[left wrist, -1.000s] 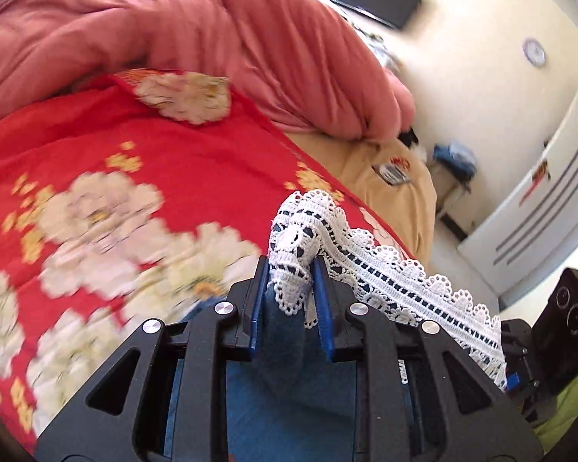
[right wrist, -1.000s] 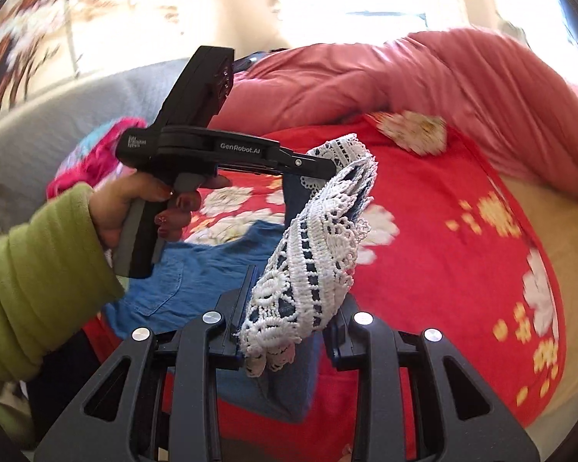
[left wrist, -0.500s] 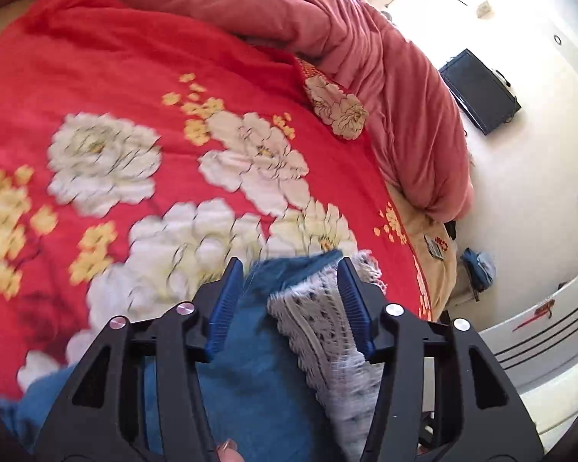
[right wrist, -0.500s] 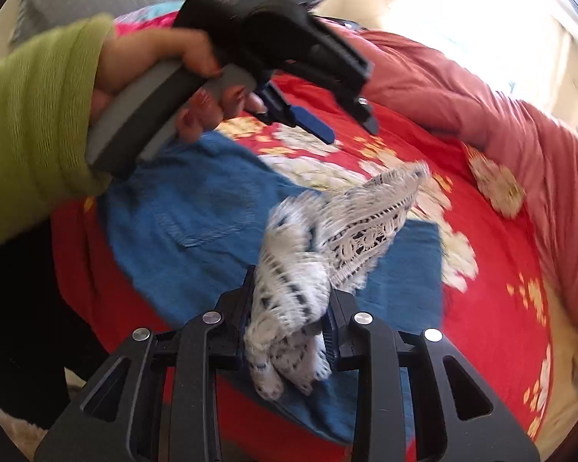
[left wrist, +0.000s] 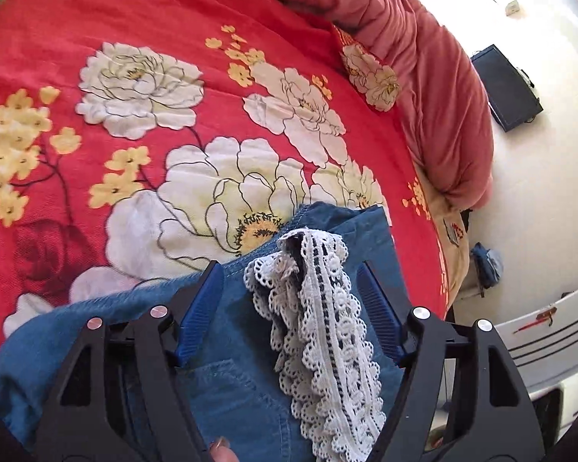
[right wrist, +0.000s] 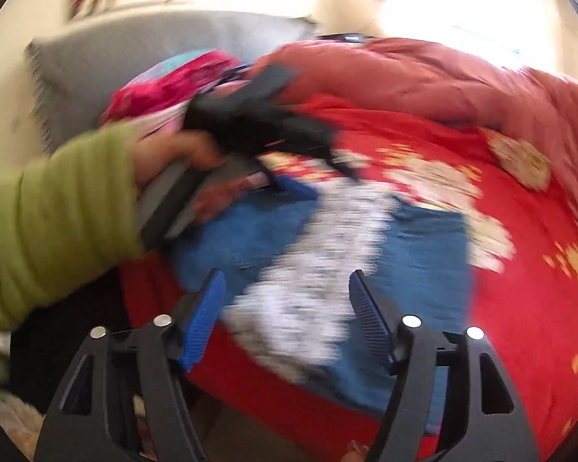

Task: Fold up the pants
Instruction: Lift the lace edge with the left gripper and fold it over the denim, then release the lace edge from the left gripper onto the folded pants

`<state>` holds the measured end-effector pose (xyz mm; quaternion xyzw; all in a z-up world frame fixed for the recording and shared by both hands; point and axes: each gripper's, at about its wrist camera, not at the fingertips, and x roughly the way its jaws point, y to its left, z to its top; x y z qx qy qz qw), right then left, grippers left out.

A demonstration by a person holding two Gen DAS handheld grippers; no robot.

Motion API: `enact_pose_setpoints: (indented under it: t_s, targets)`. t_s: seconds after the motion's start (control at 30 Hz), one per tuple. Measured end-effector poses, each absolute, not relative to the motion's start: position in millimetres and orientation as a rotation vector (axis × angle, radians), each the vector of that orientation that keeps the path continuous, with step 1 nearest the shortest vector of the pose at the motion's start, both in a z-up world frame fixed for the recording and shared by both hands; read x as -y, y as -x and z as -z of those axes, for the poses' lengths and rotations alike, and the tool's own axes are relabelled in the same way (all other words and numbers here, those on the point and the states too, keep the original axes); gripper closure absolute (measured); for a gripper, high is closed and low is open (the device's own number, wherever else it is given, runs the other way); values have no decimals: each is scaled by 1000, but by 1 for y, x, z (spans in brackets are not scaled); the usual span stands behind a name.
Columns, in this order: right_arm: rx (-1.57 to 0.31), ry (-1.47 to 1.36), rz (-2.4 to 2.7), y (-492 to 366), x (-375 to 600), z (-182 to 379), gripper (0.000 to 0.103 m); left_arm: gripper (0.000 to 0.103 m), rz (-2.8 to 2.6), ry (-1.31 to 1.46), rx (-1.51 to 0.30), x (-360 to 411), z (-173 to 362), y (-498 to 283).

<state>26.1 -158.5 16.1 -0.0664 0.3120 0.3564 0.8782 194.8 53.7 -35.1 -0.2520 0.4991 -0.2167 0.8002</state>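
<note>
Left gripper (left wrist: 289, 304) and right gripper (right wrist: 285, 308) both spread wide, holding nothing, above the lace-trimmed blue pants (left wrist: 242, 385) on the floral bedspread (left wrist: 135, 115)

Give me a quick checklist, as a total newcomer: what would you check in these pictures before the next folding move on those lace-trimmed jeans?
1. Left gripper released: ok, jaws wide apart, cloth lying loose between them.
2. Right gripper released: ok, jaws apart.
3. Jeans resting on the red floral bedspread: ok.
4. Lace hem folded over onto the denim: ok, it lies on top near the back pocket.
5. Lace lying flat: not ok, it is bunched at its far end.
6. Fold edges lined up: cannot tell, the right wrist view is blurred.
</note>
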Motion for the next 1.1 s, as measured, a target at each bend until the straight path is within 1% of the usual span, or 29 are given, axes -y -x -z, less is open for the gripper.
enact_pose_setpoints:
  t_s: [0.07,0.13,0.17,0.2,0.23,0.27,0.33,0.4,0.43,0.47,0.5,0.53,0.57,0.63,0.73,0.8,0.83,0.87,0.9,0.93,0.97,1.0,1.03,1.1]
  targets:
    - [-673,83,-659,-48,181,-17,37,40,458,551,-1085,-50,40,-198]
    - [-709,45,-585,-74,198,-15,37,46,436,585,-1083,-51,43,-200]
    - [-747,12,-567,-93,206,-12,37,54,434,604,-1084,-51,44,-200]
    - [-772,-16,-556,-106,211,-9,37,69,432,629,-1084,-52,46,-201]
    - [-806,-47,-539,-121,215,-6,37,76,436,639,-1086,-51,46,-201]
    - [-861,-88,-537,-139,218,0,37,80,438,645,-1087,-50,47,-202]
    - [-905,-158,-518,-167,224,8,37,88,453,657,-1086,-48,46,-201]
    - [-967,-179,-509,-196,222,24,37,90,471,668,-1075,-46,41,-200]
    - [-991,-178,-519,-202,219,30,40,90,477,664,-1065,-46,37,-199]
    - [-1028,-177,-547,-211,214,39,58,90,487,659,-1051,-46,32,-198]
    - [-1045,-181,-577,-214,212,44,66,91,498,656,-1037,-46,27,-197]
    - [-1049,-194,-608,-214,209,45,76,91,506,639,-1020,-45,21,-195]
    - [-1038,-212,-622,-213,209,44,83,91,500,611,-1007,-44,16,-195]
    - [-970,-226,-606,-206,212,31,86,91,476,538,-976,-40,6,-194]
    - [-894,-153,-553,-203,204,21,86,91,400,428,-968,-36,3,-200]
    - [-917,-66,-513,-209,191,30,84,91,370,406,-992,-35,11,-207]
    - [-926,-9,-492,-210,182,37,79,90,349,376,-1010,-33,17,-209]
    - [-928,22,-477,-210,178,40,71,89,332,358,-1029,-32,23,-210]
    - [-923,49,-458,-208,176,43,67,86,323,354,-1048,-32,28,-211]
    - [-912,60,-447,-206,178,43,62,85,314,361,-1062,-35,32,-211]
    - [-904,53,-440,-204,181,42,54,79,307,366,-1067,-37,34,-210]
    - [-900,43,-431,-202,185,40,50,75,302,370,-1070,-40,34,-210]
    - [-896,37,-427,-200,187,40,46,74,298,378,-1068,-43,33,-210]
    - [-877,28,-425,-190,195,35,46,73,296,395,-1062,-47,31,-208]
